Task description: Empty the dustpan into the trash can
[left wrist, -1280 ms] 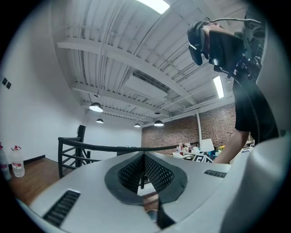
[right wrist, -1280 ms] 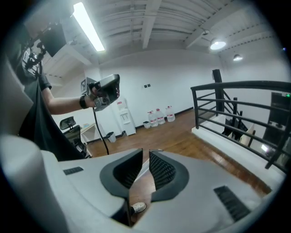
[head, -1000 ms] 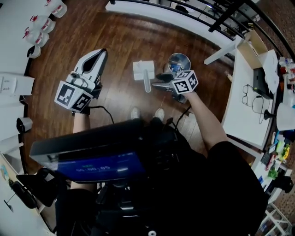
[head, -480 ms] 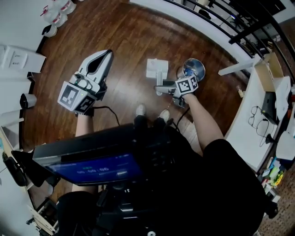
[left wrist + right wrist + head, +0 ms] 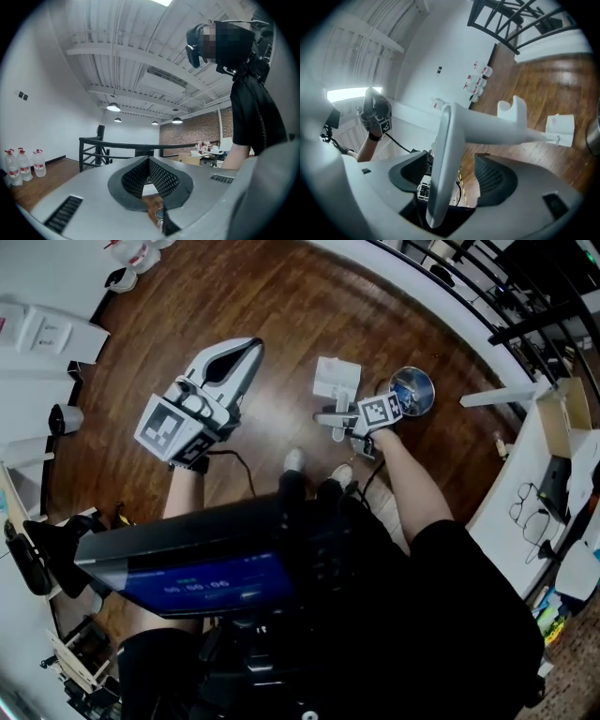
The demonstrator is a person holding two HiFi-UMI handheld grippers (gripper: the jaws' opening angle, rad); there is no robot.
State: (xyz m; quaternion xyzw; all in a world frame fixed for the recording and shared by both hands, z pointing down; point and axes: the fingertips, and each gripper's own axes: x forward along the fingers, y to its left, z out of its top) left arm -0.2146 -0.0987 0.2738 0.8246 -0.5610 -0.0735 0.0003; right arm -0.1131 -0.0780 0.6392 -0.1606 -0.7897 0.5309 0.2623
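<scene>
A white dustpan [image 5: 336, 379] lies on the wooden floor, its handle [image 5: 341, 427] pointing toward my feet. A silver trash can [image 5: 412, 390] stands just right of it. My right gripper [image 5: 328, 418] is low beside the pan. Its jaws have just been opening and stand wide on either side of the handle [image 5: 443, 154]. Neither pad [image 5: 497, 180] touches the handle. The pan body [image 5: 560, 127] shows farther out in the right gripper view. My left gripper [image 5: 246, 351] is held up to the left, shut and empty, away from the pan; its closed pads [image 5: 154, 180] face roughly level across the room.
Water bottles [image 5: 136, 254] stand against the far wall at the upper left. White boxes [image 5: 52, 329] sit at the left. A black railing [image 5: 487, 287] runs along the back. A white table [image 5: 525, 493] stands to the right. My shoes [image 5: 295, 460] are close to the dustpan.
My right gripper has come down and left from beside the trash can, so its jaws now straddle the dustpan handle. The left gripper has barely moved.
</scene>
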